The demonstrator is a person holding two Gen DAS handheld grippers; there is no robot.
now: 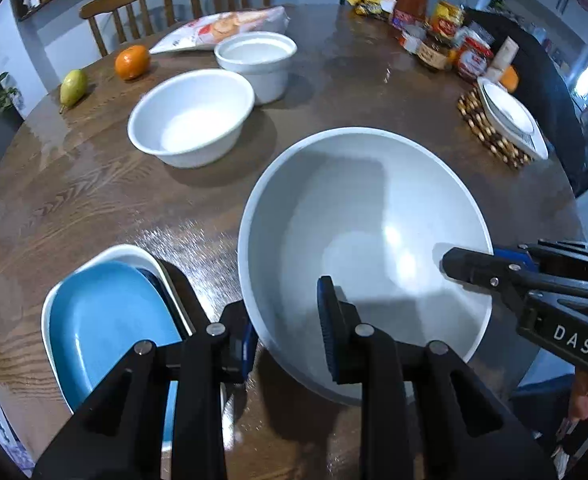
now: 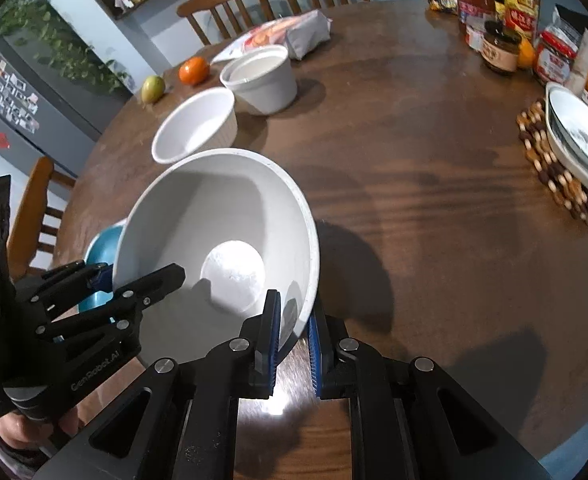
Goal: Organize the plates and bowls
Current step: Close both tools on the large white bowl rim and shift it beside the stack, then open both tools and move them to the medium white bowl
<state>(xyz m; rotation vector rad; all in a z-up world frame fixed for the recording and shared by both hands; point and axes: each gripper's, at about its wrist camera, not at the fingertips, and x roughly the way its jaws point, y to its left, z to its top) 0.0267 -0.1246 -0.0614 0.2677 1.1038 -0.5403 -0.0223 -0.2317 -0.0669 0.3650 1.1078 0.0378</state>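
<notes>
Wooden table: both grippers clamp the big bowl's rim.

A round, dark wooden table carries the lot. Toward its far edge lie a pear, an orange and a printed packet; nearer stand two white bowls — one behind the other. At the right edge sits a beaded trivet, beyond it a cluster of jars and bottles.
</notes>
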